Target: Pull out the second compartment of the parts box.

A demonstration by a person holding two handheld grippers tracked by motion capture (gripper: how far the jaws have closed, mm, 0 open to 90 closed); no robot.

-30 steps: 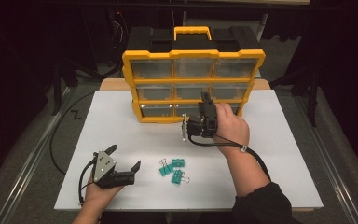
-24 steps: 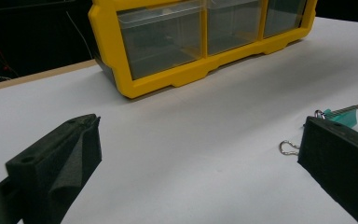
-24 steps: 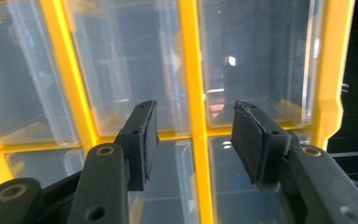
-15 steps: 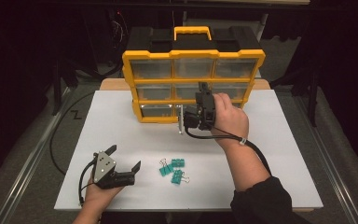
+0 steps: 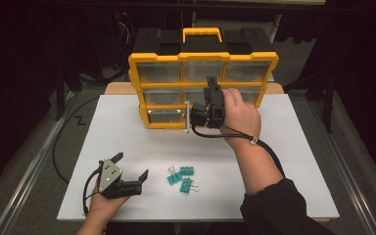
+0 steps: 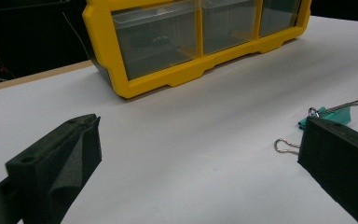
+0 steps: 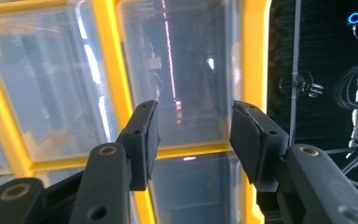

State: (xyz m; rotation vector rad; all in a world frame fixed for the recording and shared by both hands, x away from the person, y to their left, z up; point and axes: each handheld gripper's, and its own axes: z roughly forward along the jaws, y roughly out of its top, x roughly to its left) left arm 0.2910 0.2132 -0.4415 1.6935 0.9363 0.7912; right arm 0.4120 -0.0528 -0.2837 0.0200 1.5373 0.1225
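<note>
The right claw [image 5: 208,102] sits up against the front of the yellow drawer box [image 5: 203,61] at the back of the worktop [image 5: 298,161], around the middle row – its jaws have just closed a bit, part-open, nothing between them. The left claw [image 5: 131,165] rests low near the front edge, jaws wide, empty. 3 teal binder clips [image 5: 180,177] lie just beside it.

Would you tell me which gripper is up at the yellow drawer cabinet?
The right gripper, raised against the cabinet front; the left gripper rests low near the green clips.
</note>
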